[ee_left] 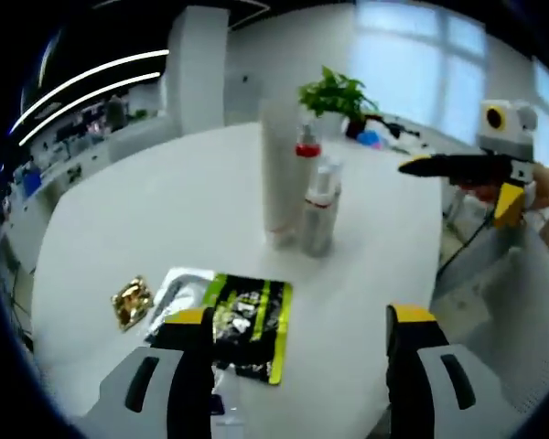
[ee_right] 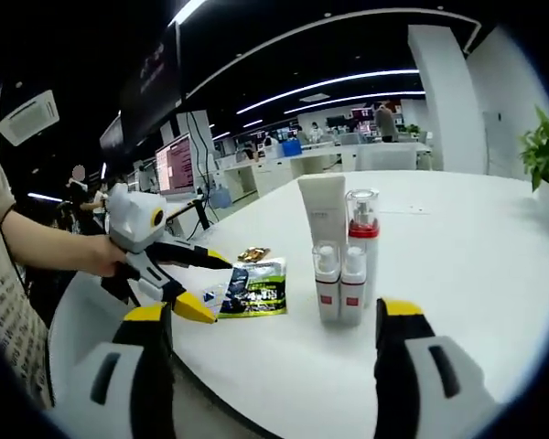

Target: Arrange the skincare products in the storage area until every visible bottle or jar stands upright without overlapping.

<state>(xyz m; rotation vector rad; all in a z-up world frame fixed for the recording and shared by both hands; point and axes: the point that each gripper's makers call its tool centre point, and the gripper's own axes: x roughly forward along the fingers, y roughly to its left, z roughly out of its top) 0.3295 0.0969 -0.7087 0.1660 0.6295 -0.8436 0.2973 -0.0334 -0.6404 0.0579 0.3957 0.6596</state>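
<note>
While both of your grippers hang clear of the products, nothing on the white table [ee_left: 165,201] is being held. In the left gripper view your left gripper [ee_left: 297,357] has its jaws spread wide, poised above the near edge just over a black and yellow-green sachet [ee_left: 247,325], which lies flat beside a silvery packet [ee_left: 178,293] and a small crumpled gold wrapper [ee_left: 131,302]. Your right gripper [ee_right: 279,352] is likewise spread, empty, and looks across the table at the skincare group from the near side.

That group sits toward the middle of the table, well apart from the sachets. It is a tall white tube [ee_right: 323,212] standing on its cap, a red-collared pump bottle [ee_right: 362,229] just beside it, and two small white bottles [ee_right: 339,282] with red bands in front, touching or nearly touching each other. All four look upright and packed tight, probably so they brace one another; from here I cannot tell whether any lean on a neighbour.

Behind them, at the far edge, stands a potted plant [ee_left: 337,94].

By my reading the bottles already meet the upright requirement, so what remains for you is likely the flat sachets, if they count. Reaching past them risks toppling the tall tube, which looks top-heavy.
</note>
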